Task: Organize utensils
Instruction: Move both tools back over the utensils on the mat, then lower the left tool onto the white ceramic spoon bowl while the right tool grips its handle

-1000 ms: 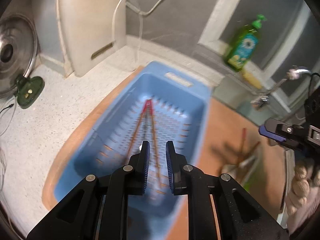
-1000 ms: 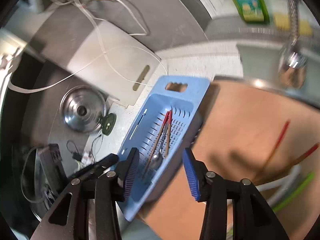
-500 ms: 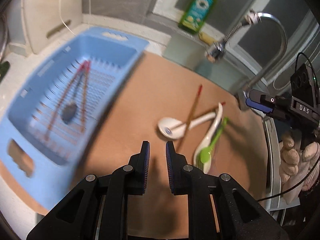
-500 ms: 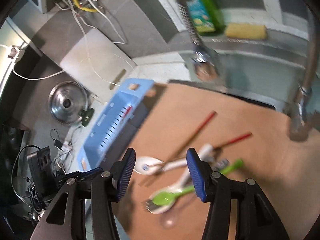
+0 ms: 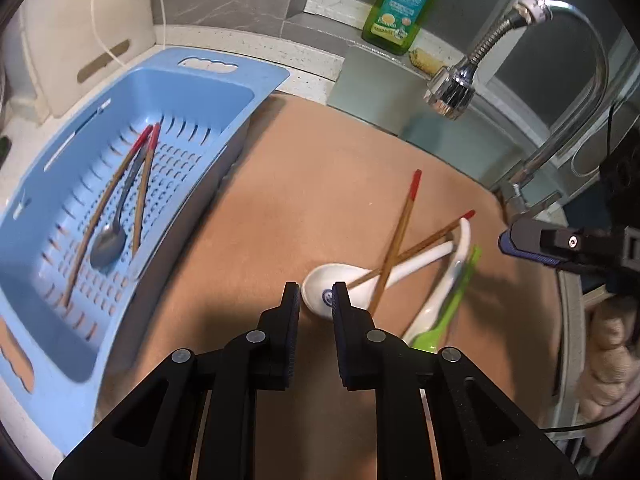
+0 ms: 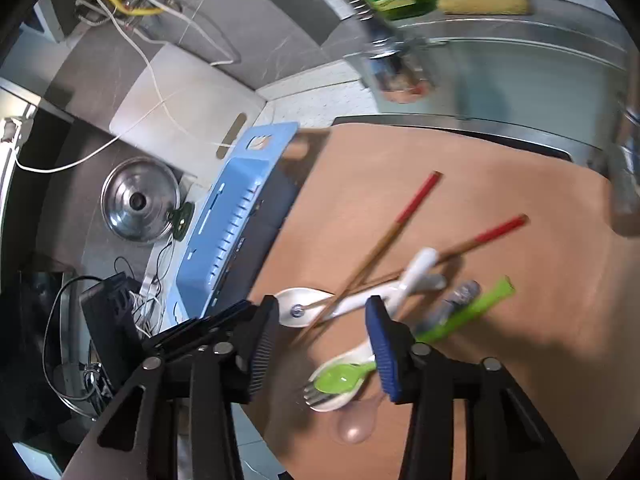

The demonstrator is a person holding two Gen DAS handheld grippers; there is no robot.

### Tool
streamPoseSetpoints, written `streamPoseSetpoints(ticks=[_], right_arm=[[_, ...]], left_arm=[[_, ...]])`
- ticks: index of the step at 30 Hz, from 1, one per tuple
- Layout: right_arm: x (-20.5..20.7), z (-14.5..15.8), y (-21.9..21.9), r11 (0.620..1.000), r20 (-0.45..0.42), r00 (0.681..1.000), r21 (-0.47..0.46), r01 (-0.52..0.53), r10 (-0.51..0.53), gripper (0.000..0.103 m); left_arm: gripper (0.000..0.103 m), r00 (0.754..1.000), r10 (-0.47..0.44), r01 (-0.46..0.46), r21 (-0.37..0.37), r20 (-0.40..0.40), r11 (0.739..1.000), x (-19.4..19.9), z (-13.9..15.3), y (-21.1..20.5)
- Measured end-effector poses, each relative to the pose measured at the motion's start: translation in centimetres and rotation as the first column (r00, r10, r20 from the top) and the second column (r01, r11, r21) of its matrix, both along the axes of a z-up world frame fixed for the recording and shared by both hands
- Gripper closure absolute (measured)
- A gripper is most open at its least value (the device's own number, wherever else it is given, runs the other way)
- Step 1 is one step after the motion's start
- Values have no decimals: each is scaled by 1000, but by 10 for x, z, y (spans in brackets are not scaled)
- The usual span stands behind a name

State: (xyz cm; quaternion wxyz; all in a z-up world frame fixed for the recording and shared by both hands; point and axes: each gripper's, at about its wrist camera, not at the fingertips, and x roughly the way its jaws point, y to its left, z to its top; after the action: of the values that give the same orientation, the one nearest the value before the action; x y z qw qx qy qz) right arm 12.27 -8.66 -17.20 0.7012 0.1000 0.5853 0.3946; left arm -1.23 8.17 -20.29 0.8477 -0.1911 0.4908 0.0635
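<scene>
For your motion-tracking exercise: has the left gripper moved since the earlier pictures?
Yes. The left gripper swung from above the blue basket rightward to the white spoon.

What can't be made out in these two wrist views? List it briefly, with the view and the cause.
- Green spoon: in the left wrist view its bowl is hidden behind the left hand-held gripper.
- Fork: in the right wrist view only its tines show, under the green spoon's bowl.
- Blue basket: in the right wrist view it is seen side-on, so its contents are hidden.
- Faucet head: blurred in the right wrist view.
</scene>
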Motion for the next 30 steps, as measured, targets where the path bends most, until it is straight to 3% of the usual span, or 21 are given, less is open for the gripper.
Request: streamPoseSetpoints(ticks=[10,19,30], right_arm=[[6,-33,11,1000,-139,990,-12,7,-8,73],[7,-43,16,999,-128,992,-53,13,-19,74],[9,-51,16,996,-125,992,-84,3,-14,74]], left_arm=[[88,996,11,-13,-21,-85,1000,17,-19,10],[88,992,-22,18,-30,-125,999,33,-34,3],[93,996,-9,5,-35,-92,999,20,-34,1]])
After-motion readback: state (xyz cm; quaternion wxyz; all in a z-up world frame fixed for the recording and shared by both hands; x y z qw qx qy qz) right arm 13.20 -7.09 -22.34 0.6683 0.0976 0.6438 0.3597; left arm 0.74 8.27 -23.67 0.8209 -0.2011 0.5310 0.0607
